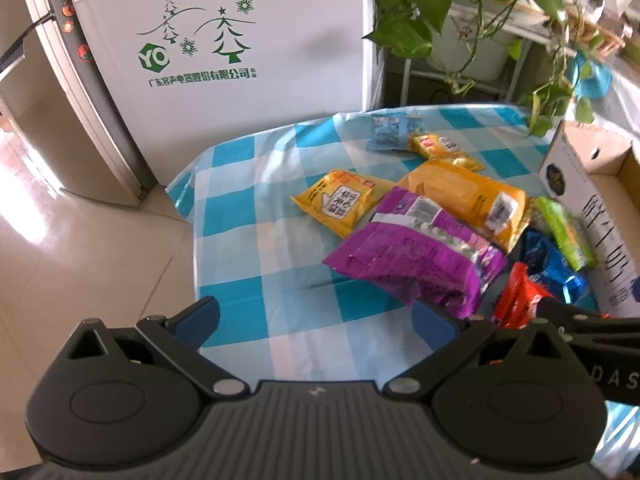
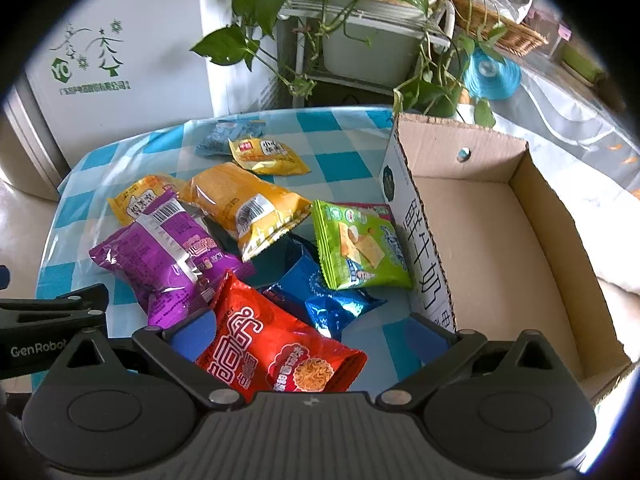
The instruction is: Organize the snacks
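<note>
Left hand-held gripper point(image 1: 316, 320): jaws apart, nothing betw. them; hung over bare checked cloth at near-left edge of counter point(image 1: 240, 216).
Right hand-held gripper point(image 2: 312, 330): jaws apart, straddling near end of red packet point(image 2: 276, 348); pads not seen pressing it, so not clamped.
Red packet: lay flat on counter, long axis running near-right to far-left, near end betw. the right jaws.
Nearer hand: right, by far; left sat well off to the left of it.
Box point(image 2: 500, 240): open cardboard, empty, just right of the snack pile.
Neighbours: purple packet point(image 2: 160, 256) touching red on the left; blue foil packet point(image 2: 320, 292) just beyond.
Judged next: close right jaws on red, lift, carry right into box.
</note>
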`<act>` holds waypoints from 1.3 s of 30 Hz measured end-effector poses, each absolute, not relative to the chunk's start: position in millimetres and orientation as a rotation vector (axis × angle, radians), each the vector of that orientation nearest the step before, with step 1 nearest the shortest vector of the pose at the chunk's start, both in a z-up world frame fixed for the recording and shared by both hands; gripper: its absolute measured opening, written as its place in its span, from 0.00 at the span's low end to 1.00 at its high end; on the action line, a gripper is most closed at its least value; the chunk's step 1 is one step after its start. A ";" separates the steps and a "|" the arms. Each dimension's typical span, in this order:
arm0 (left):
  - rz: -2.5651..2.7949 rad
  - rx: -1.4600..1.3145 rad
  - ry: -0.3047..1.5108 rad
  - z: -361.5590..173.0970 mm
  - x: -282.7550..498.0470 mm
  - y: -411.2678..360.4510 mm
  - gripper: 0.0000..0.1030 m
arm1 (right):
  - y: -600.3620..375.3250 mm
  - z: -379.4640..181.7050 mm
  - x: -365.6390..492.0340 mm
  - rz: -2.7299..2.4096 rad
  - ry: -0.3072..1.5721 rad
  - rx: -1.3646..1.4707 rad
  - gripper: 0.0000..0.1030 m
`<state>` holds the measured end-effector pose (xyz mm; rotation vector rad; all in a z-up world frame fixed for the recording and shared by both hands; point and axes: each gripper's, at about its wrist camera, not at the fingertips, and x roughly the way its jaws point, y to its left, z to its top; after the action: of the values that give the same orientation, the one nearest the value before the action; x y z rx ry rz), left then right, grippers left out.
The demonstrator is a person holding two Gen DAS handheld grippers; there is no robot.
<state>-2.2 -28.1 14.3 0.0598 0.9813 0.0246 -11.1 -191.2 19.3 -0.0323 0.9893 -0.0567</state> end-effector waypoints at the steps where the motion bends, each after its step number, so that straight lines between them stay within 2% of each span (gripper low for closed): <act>1: 0.011 0.039 0.974 16.3 -2.4 -26.1 0.98 | -192.2 20.7 -12.1 -0.045 0.982 -0.029 1.00; 14: -0.012 -0.218 0.953 29.9 13.1 17.4 0.99 | -236.1 38.8 -32.4 0.188 0.889 0.168 1.00; 19: -0.050 -0.280 0.960 28.7 24.4 18.8 0.99 | -230.4 32.9 -42.0 0.248 0.888 0.123 1.00; 29: -0.087 -0.319 1.001 9.6 54.5 -14.9 0.99 | -216.5 15.7 -41.0 0.269 0.895 0.043 0.84; 39: -0.058 -0.256 1.049 -13.5 69.8 -38.0 0.99 | -212.1 -4.4 -24.1 0.249 0.944 0.078 0.81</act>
<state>69.8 -38.0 -13.5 -0.2559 1.0489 -0.0577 -24.1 -212.1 -4.4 0.0776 0.9439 0.2490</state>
